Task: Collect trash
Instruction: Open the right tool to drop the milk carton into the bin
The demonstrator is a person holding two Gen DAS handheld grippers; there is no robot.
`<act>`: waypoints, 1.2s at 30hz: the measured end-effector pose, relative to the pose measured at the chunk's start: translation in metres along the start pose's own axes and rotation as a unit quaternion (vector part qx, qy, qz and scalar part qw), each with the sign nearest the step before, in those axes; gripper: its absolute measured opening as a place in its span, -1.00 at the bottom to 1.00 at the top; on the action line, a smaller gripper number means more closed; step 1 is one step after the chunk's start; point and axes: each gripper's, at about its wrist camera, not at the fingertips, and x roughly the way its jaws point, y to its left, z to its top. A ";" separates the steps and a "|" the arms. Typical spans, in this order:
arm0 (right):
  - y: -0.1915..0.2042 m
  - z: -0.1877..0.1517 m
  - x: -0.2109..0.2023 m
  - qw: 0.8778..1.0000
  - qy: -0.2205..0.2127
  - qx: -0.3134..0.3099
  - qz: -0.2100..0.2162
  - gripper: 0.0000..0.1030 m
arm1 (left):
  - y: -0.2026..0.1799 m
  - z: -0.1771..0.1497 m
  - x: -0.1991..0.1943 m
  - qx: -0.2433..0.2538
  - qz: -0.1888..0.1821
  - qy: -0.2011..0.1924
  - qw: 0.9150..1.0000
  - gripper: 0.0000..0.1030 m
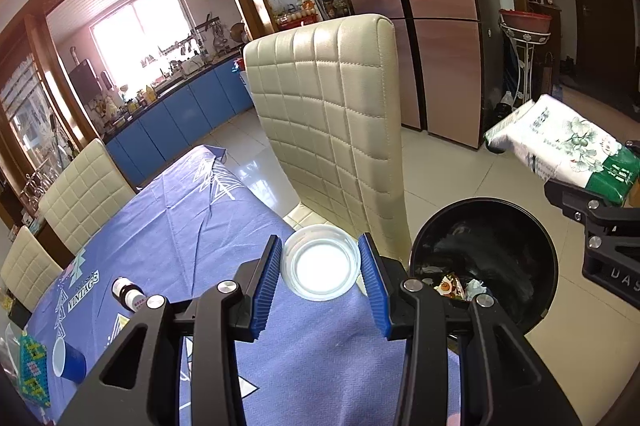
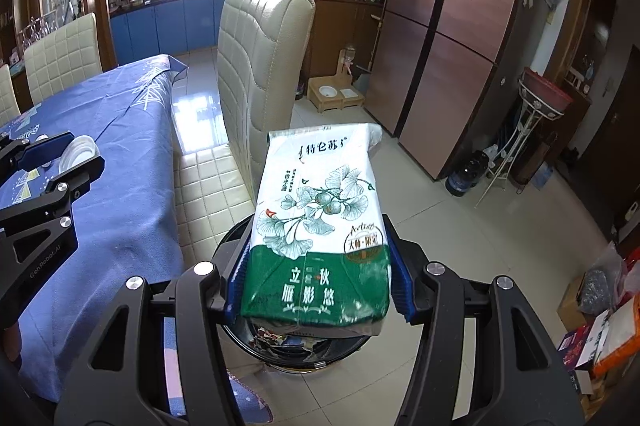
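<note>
Right gripper (image 2: 316,290) is clamped on a white-and-green carton (image 2: 320,222), pads pressing both sides of its green end, and holds it right over the black trash bin (image 2: 240,238) on the floor by the table. Bin already has wrappers and tissue in it. Left gripper (image 1: 320,266) grasps a small clear plastic lid (image 1: 320,268) between its blue pads, above the edge of the blue tablecloth (image 1: 192,209), with the bin (image 1: 520,258) just beside it to the right. Risks: the carton is long and sticks out past the far rim, so letting go here could tip it onto the floor tiles rather than in. The lid is thin and slick, gripped only at its rim, so it may pop out or bend. The two grippers are near each other and could bump over the bin. A small bottle (image 1: 128,292) and blue cup (image 1: 68,360) remain on the table.
</note>
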 end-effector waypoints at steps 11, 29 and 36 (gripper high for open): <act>-0.008 -0.006 0.011 1.000 0.009 -0.004 -0.010 0.10 | -0.014 0.003 0.011 0.008 -0.009 0.005 1.000 -0.25; -0.024 -0.008 0.029 1.000 0.020 0.007 -0.009 -0.27 | -0.029 0.006 0.021 0.020 -0.019 0.012 1.000 -0.25; -0.032 -0.010 0.031 1.000 0.020 0.013 -0.008 -0.27 | -0.046 0.011 0.022 0.029 -0.034 0.013 0.999 -0.25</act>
